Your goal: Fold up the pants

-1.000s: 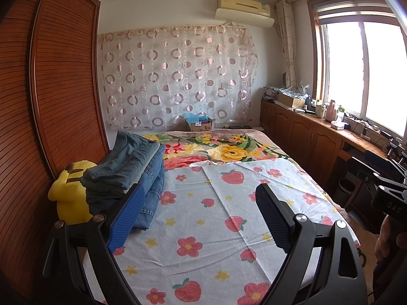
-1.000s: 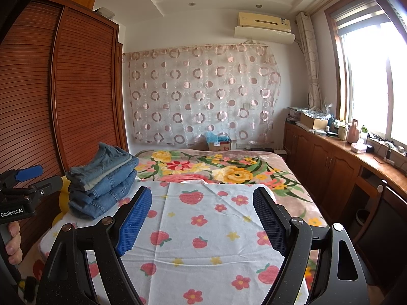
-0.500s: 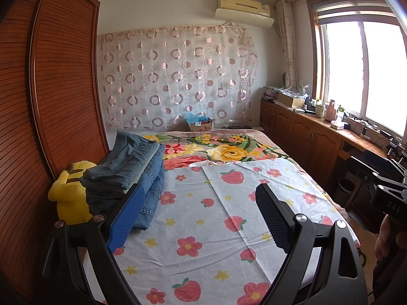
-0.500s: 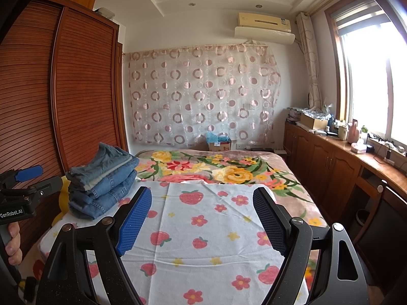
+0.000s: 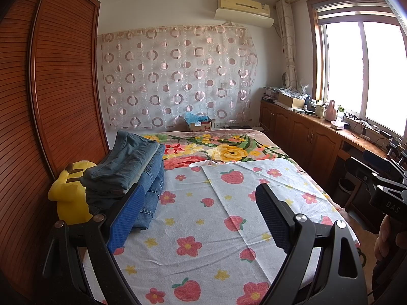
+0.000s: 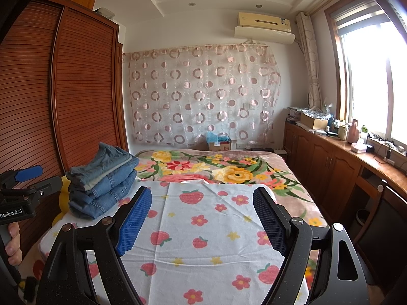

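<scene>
A stack of folded blue jeans lies at the left side of the bed, on the white strawberry-print sheet; it also shows in the right wrist view. My left gripper is open and empty, held above the sheet just right of the stack. My right gripper is open and empty above the sheet's middle. No unfolded pants show on the sheet.
A yellow plush toy sits between the jeans and the wooden wardrobe. A floral blanket covers the far half of the bed. Wooden cabinets with clutter run along the right under the window.
</scene>
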Demonstrator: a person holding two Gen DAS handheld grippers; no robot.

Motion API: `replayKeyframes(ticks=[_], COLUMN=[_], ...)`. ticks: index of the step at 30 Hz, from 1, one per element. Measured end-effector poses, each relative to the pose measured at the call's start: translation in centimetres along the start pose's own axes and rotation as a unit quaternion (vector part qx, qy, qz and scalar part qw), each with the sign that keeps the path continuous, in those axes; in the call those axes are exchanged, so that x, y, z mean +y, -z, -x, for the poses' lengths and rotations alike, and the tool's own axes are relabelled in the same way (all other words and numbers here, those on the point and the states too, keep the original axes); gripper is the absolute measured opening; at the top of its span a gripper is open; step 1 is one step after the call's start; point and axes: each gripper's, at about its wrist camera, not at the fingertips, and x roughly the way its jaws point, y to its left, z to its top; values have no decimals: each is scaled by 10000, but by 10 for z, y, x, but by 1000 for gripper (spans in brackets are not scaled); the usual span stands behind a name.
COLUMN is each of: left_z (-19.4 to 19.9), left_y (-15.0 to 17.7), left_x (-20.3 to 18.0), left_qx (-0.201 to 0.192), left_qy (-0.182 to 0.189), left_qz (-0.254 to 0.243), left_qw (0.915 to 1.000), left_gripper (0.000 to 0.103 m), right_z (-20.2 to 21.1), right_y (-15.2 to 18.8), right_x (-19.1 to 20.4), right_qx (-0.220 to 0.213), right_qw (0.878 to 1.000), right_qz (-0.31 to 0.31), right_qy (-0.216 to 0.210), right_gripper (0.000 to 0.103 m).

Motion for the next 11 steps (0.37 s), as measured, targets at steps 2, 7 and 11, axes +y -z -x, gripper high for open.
replayKeyframes(ticks=[2, 7, 11], left_z=[0, 0, 0], left_y=[0, 0, 0], left_x=[0, 0, 0], left_qx=[3, 4, 2], left_qy=[1, -7, -3], left_qz=[1, 2, 6], left_qw=[10000, 10000, 10000], left_gripper=[89, 89, 89], right_z=[0, 0, 0], right_y=[0, 0, 0], right_x=[0, 0, 0], right_qx=[1, 7, 5], right_qw=[10000, 10000, 10000], right_qz=[-2, 2, -3], right_qy=[-2, -4, -7], right_gripper=[84, 84, 84])
